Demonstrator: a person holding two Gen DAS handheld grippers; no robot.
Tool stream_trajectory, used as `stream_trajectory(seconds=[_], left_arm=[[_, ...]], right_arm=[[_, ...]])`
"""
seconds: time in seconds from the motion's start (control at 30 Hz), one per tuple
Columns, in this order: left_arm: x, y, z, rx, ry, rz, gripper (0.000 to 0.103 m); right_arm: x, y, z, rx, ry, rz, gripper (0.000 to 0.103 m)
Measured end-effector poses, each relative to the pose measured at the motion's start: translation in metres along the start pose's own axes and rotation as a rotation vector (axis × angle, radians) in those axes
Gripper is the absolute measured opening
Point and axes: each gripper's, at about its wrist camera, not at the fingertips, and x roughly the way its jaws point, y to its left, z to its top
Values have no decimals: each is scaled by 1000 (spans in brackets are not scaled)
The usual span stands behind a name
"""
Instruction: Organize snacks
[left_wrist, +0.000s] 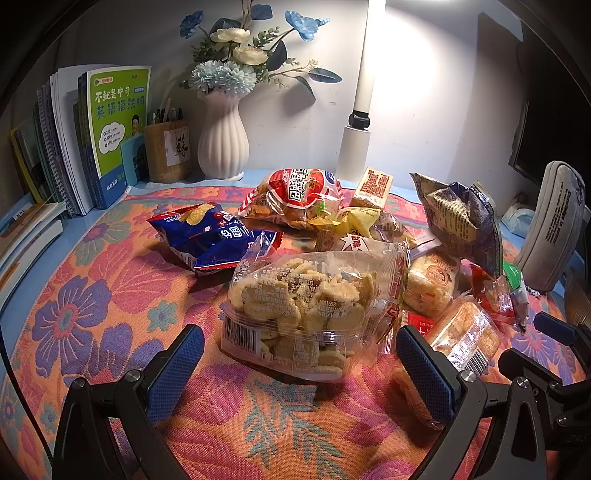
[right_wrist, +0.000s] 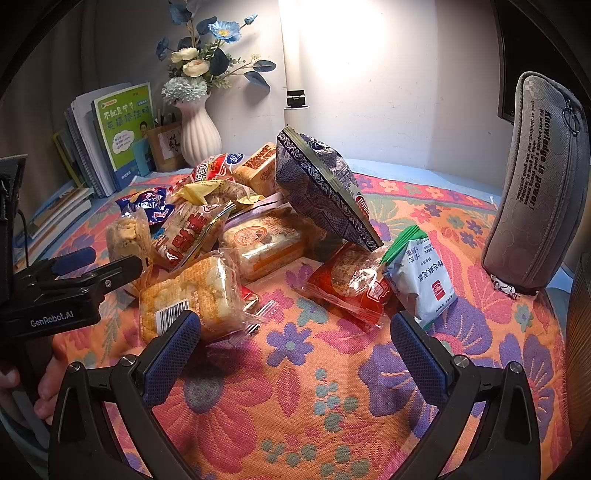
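A heap of snack packets lies on the flowered cloth (left_wrist: 110, 295). In the left wrist view my left gripper (left_wrist: 299, 350) stands open, its blue pads on either side of a clear bag of pale crackers (left_wrist: 303, 302), not touching it. Behind lie a blue chip bag (left_wrist: 210, 236) and a red-and-clear bag (left_wrist: 295, 195). In the right wrist view my right gripper (right_wrist: 295, 332) is open over bare cloth. Ahead of it lie a red wrapped cake (right_wrist: 351, 284), a white-green sachet (right_wrist: 424, 273), a barcode-labelled rice cake pack (right_wrist: 192, 299) and a tilted dark blue bag (right_wrist: 325, 188).
Books (left_wrist: 74, 147), a wooden pen holder (left_wrist: 166, 151) and a white vase of flowers (left_wrist: 221, 144) line the back wall beside a lamp post (left_wrist: 354, 147). A grey pencil case (right_wrist: 535, 184) stands upright at the right. A hand (right_wrist: 37, 391) holds the left gripper's body at the left edge.
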Motion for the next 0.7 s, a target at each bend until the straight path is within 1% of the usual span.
stream_trajectory(seconds=[0.3, 0.4, 0.53, 0.63, 0.7], left_arm=[[0, 0, 0, -2, -3, 1, 103], [-7, 3, -2, -22, -31, -7, 103], [-21, 22, -4, -72, -42, -76, 103], [-33, 42, -6, -104, -46, -79, 103], [-38, 54, -6, -115, -34, -75, 103]], right_arm=[[1, 1, 1, -4, 5, -5, 103], [1, 0, 1, 1, 2, -3, 103], [-1, -4, 1, 16, -10, 7, 103], [-4, -5, 1, 23, -18, 16, 103], [-5, -4, 1, 22, -20, 13, 103]])
